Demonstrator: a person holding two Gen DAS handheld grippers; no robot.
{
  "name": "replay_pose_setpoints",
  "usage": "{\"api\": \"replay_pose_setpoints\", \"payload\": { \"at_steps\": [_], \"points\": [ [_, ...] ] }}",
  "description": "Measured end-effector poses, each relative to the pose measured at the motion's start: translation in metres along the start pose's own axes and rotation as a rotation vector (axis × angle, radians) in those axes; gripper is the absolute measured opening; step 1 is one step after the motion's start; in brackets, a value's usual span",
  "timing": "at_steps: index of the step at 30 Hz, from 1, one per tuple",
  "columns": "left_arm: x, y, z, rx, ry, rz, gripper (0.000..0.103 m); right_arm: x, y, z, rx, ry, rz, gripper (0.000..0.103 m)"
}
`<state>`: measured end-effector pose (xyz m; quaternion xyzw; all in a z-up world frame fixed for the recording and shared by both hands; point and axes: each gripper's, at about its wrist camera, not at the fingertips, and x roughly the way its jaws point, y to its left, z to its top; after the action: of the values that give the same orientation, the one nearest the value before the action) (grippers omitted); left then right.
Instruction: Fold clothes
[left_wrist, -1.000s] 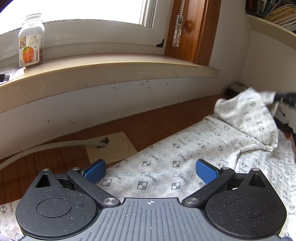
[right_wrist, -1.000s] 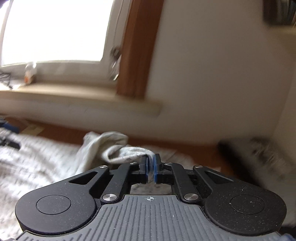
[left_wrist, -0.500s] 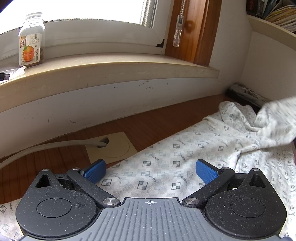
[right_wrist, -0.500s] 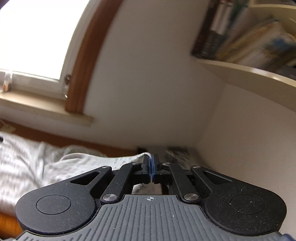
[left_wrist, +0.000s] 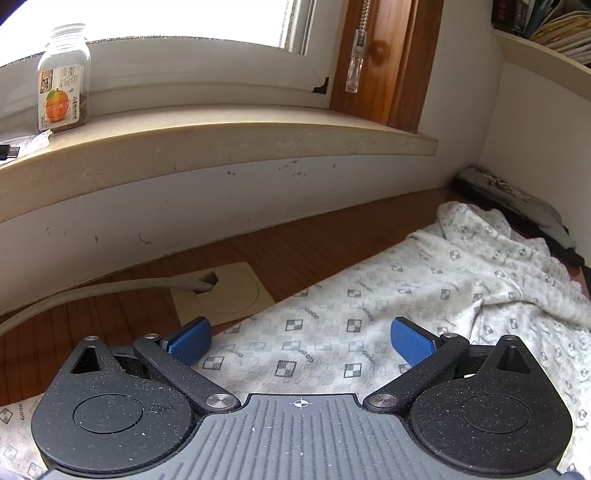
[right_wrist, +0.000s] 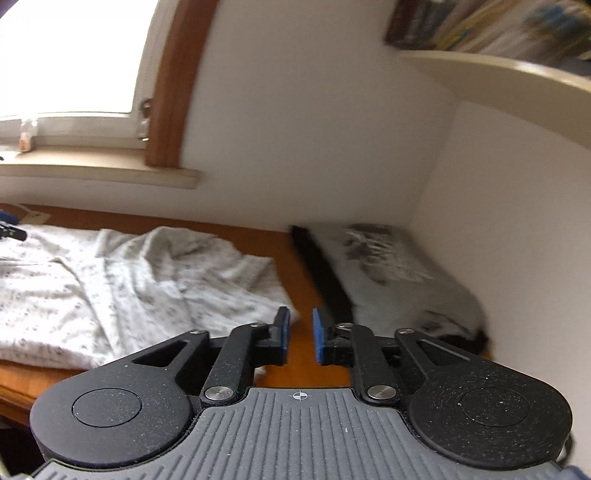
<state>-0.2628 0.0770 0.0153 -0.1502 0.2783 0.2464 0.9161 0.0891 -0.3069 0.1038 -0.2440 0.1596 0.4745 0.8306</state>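
A white garment with a small checked print (left_wrist: 369, 314) lies spread on the wooden desk (left_wrist: 288, 251), its far right part rumpled. My left gripper (left_wrist: 301, 341) hovers low over its near edge, open wide, nothing between the blue pads. In the right wrist view the same garment (right_wrist: 129, 288) lies to the left, its rumpled end near my right gripper (right_wrist: 299, 334). That gripper's jaws are opening, a narrow gap showing between the pads with nothing in it, and the cloth lies loose beside the left pad.
A jar with an orange label (left_wrist: 62, 96) stands on the windowsill (left_wrist: 221, 136). A beige cable outlet plate (left_wrist: 225, 291) with a grey cable sits in the desk. A folded dark and grey printed item (right_wrist: 388, 280) lies against the right wall, under a bookshelf (right_wrist: 498, 77).
My right gripper carried a corner of the garment to the right, then let it go. The cloth has dropped onto the desk. The left gripper has not moved.
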Motion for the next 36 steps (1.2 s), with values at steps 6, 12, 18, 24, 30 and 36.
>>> {"api": "replay_pose_setpoints", "payload": {
  "at_steps": [6,12,18,24,30,36],
  "points": [
    [0.0,0.0,0.0,0.005,0.0,0.0,0.103,0.084,0.042,0.02,-0.013,0.022,0.138,0.025],
    [0.0,0.0,0.0,0.0,0.001,-0.005,0.103,0.182,0.086,0.036,0.02,0.074,0.264,0.026],
    [0.0,0.0,0.0,0.001,0.003,-0.006,0.103,0.244,0.117,0.048,0.056,0.118,0.374,0.041],
    [0.0,0.0,0.0,0.001,0.005,-0.007,0.103,0.268,0.12,0.048,0.097,0.181,0.439,0.037],
    [0.0,0.001,0.0,0.002,0.006,-0.009,0.103,0.222,0.09,0.056,0.15,0.009,0.415,0.002],
    [0.0,0.001,0.001,0.005,0.007,-0.009,0.103,0.211,0.064,0.041,0.156,0.136,0.365,0.005]
  ]
}}
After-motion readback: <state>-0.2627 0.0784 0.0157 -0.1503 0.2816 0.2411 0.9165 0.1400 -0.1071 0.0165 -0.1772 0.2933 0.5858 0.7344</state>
